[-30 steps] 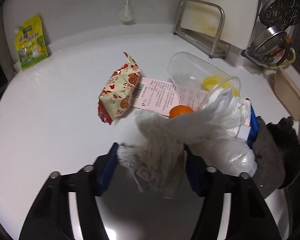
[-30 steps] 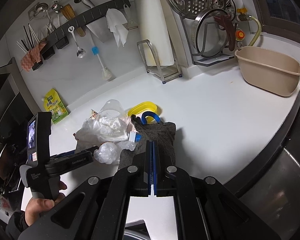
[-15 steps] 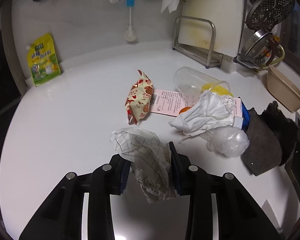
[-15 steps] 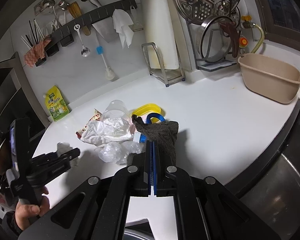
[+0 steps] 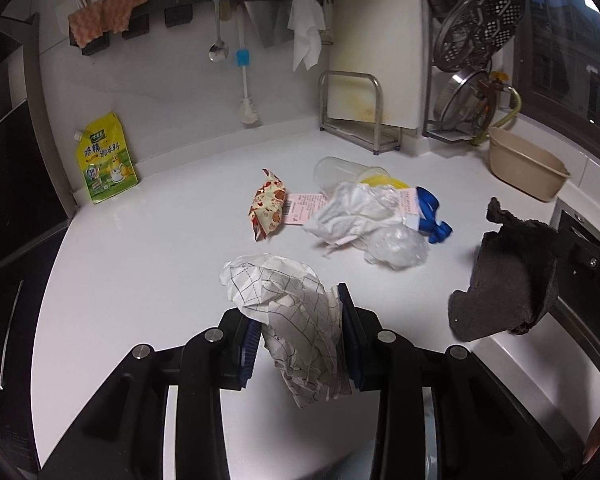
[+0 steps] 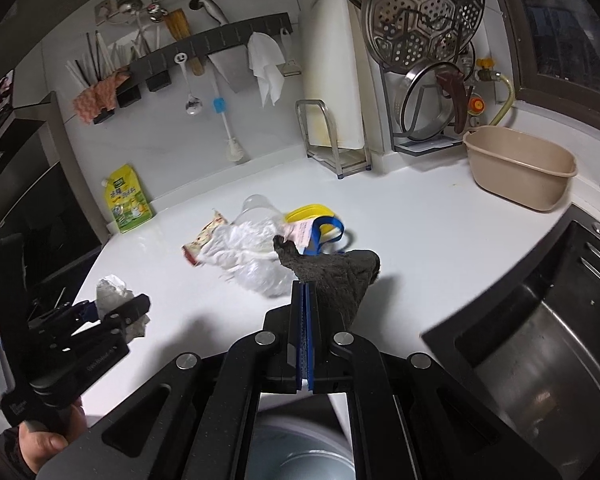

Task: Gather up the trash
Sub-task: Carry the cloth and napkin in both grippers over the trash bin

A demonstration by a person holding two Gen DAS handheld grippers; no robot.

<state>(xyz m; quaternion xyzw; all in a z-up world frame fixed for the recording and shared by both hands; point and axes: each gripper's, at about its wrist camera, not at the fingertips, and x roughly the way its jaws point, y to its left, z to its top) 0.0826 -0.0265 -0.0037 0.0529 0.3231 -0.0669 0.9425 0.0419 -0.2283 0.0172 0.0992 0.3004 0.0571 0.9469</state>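
The left tongs (image 5: 298, 334) hold a crumpled sheet of checked paper (image 5: 296, 320) between the two blue pads; the paper sticks out above and below the pads and hangs in the air above the white tabletop (image 5: 148, 264). The jaws have just been closing on this paper and now press it from both sides. In the right wrist view the same tongs appear at the left edge, carried by a hand (image 6: 40, 444), with the paper (image 6: 114, 288) in front of them.

The right tongs (image 6: 305, 300) are closed tight on a dark grey cloth (image 6: 336, 276). The cloth is lifted off the tabletop and hangs to the right of the pads; in the left wrist view it (image 5: 508, 280) floats near the right edge, over the border of the sink (image 6: 540, 340).

The other trash lies together in the middle of the tabletop: a red and cream snack wrapper (image 5: 268, 208), a pink printed slip (image 5: 304, 208) just beside it, a crumpled white plastic bag (image 5: 356, 212), a clear plastic cup (image 5: 336, 170) lying on its side, a ball of clear film (image 5: 396, 246), a yellow lid (image 6: 310, 213) and a blue strap (image 5: 432, 216).

A yellow-green pouch (image 5: 104, 160) leans against the wall at the left, well apart from the heap. A beige basin (image 6: 520, 168) stands at the right, near the pot rack (image 6: 420, 120).
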